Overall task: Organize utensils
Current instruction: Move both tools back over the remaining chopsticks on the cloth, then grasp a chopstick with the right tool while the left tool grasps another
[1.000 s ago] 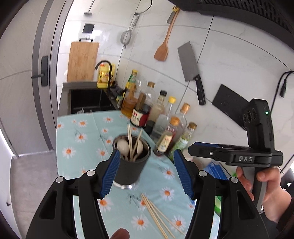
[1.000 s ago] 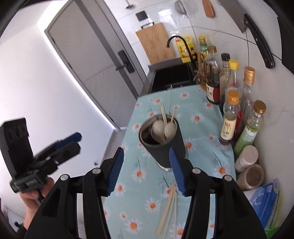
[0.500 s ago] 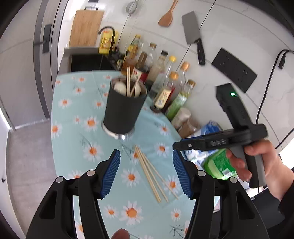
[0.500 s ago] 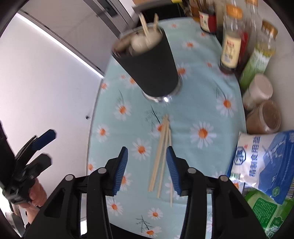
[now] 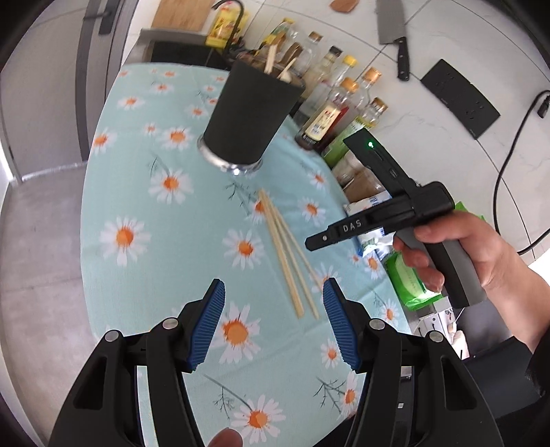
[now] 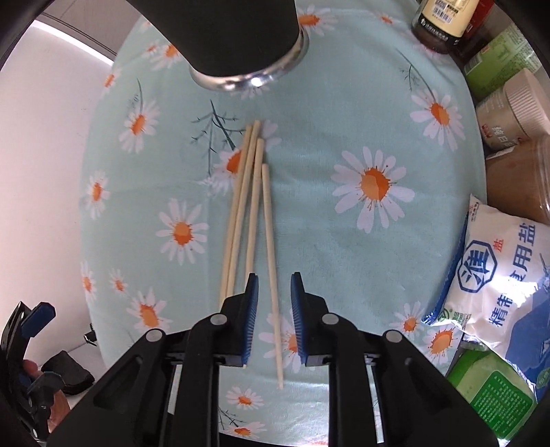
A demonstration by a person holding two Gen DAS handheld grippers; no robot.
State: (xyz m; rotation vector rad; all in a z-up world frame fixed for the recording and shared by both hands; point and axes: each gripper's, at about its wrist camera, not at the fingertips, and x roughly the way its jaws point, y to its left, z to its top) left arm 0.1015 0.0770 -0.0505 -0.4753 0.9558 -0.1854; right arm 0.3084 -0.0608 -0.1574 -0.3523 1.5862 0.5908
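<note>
Several wooden chopsticks [image 6: 240, 213] lie side by side on the daisy cloth [image 6: 343, 130], just in front of the black utensil cup [image 6: 240, 34]. My right gripper [image 6: 273, 285] points straight down over them. Its jaws are closing, and the rightmost chopstick [image 6: 270, 247] runs through the gap with neither pad touching it. My left gripper [image 5: 273, 292] hovers open over the chopsticks' [image 5: 285, 254] near ends and holds nothing. The cup [image 5: 247, 117] holds spoons and chopsticks. A hand holds the right gripper [image 5: 378, 220] to the right.
Sauce bottles [image 5: 343, 103] line the wall behind the cup. Jars [image 6: 508, 113], a white salt bag [image 6: 498, 275] and a green packet [image 6: 491, 395] crowd the cloth's right side. The table's left edge [image 6: 86, 206] drops off to the floor. A cleaver [image 5: 392, 31] hangs on the tiled wall.
Both grippers have sunk toward the cloth. The right one has tipped down over the chopsticks and its jaws have narrowed around one. The cup has slid to the top of both views.
</note>
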